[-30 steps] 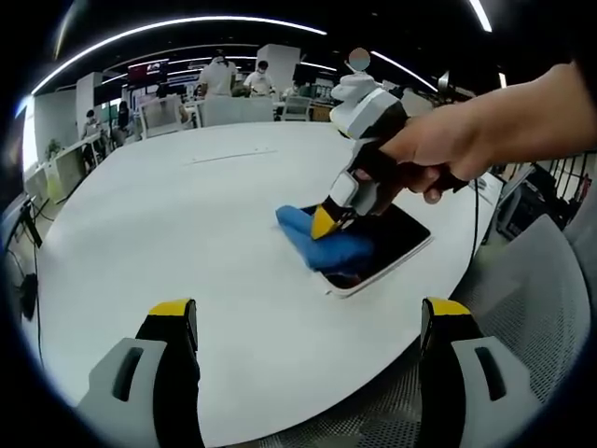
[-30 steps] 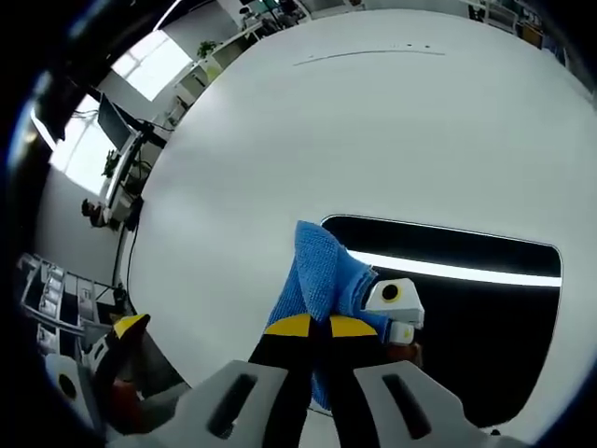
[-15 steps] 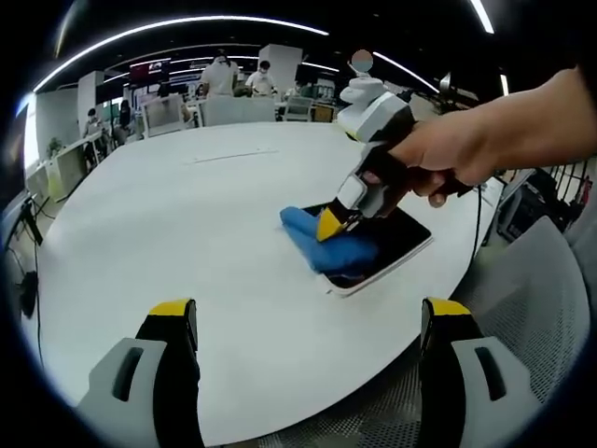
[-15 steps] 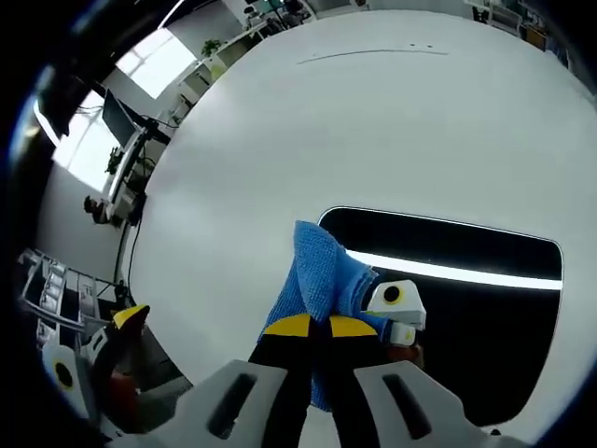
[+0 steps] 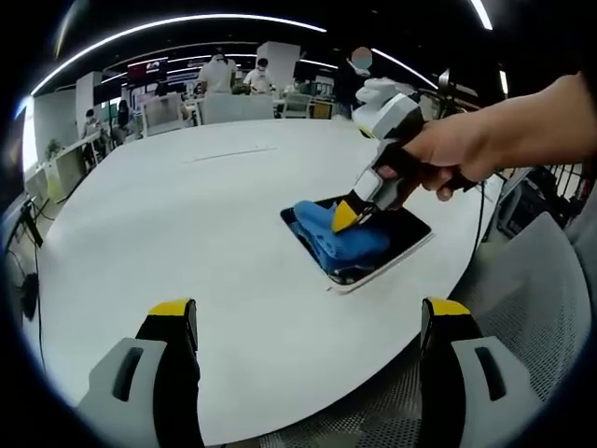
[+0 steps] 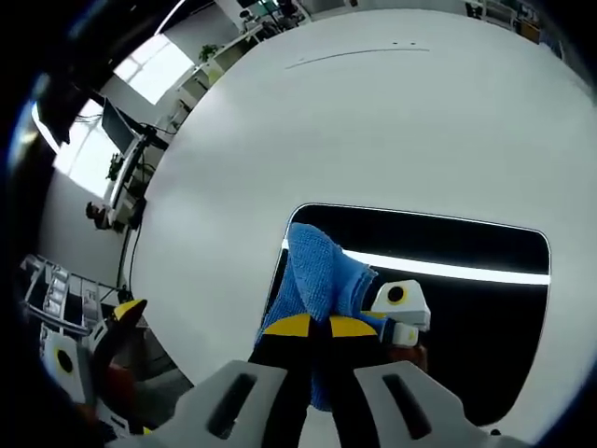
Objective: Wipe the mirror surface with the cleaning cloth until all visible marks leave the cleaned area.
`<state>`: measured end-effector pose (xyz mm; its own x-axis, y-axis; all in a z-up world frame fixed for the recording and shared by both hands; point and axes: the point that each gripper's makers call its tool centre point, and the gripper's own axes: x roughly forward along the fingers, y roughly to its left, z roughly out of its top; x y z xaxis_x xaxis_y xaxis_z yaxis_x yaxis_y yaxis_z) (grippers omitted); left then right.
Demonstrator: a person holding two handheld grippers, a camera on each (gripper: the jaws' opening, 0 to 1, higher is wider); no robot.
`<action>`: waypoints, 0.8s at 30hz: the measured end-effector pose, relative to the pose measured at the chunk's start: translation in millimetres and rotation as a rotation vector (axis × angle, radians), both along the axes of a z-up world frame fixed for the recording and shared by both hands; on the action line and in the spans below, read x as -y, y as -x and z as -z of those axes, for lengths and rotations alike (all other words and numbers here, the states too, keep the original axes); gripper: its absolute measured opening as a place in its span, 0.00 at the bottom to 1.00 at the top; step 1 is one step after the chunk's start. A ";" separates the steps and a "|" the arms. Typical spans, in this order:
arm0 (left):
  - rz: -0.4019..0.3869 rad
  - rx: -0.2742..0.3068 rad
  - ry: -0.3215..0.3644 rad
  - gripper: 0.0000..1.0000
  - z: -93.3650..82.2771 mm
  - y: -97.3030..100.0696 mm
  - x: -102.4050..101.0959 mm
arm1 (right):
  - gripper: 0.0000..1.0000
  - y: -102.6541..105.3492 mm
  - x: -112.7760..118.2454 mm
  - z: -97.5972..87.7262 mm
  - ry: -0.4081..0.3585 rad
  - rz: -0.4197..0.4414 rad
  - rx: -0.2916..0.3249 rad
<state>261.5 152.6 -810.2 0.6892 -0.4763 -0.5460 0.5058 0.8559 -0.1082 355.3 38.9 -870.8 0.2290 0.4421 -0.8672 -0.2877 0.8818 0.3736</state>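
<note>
- White and round, the table (image 5: 187, 243) takes up most of both views; behind it in the left gripper view lies an open office with ceiling strip lights (image 5: 168, 23), chairs and a few people standing far off.
- At the far left of the right gripper view, beyond the table's edge, the left gripper (image 6: 93, 359) shows with its yellow tip raised off the table.
- In the left gripper view that gripper's own jaws rise from the bottom, spread wide with nothing between them, hovering near the table's close edge.
- Right of centre lies the mirror (image 5: 396, 238), a dark rectangle with rounded corners flat on the table near its right edge; in the right gripper view the mirror (image 6: 466, 280) reflects a bright ceiling light as a white band.
- A blue cleaning cloth (image 5: 340, 238) sits bunched on the mirror's left part, covering that end; in the right gripper view the cloth (image 6: 322, 280) rises from the jaws over the mirror's left edge.
- The right gripper (image 6: 311, 327) has its yellow-tipped jaws pinched together on the cloth, pressing it to the glass.
- A hand (image 5: 457, 154) grips the right gripper's handle, reaching in from the right.
</note>
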 end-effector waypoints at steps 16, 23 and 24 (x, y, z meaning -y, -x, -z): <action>0.003 -0.006 -0.006 0.99 2.0 0.5 0.4 | 0.00 -1.7 40.5 0.8 0.006 0.017 0.003; 0.004 -0.004 -0.005 0.99 1.4 0.7 0.4 | 0.00 -1.1 63.4 0.4 0.011 0.041 0.004; 0.003 -0.004 -0.004 0.99 1.2 0.7 0.4 | 0.00 -0.9 67.6 0.4 0.010 0.046 0.003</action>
<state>260.8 152.2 -811.3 0.6854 -0.4765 -0.5507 0.5080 0.8547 -0.1073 356.2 -28.7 -871.2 0.2516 0.4220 -0.8710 -0.2482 0.8980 0.3634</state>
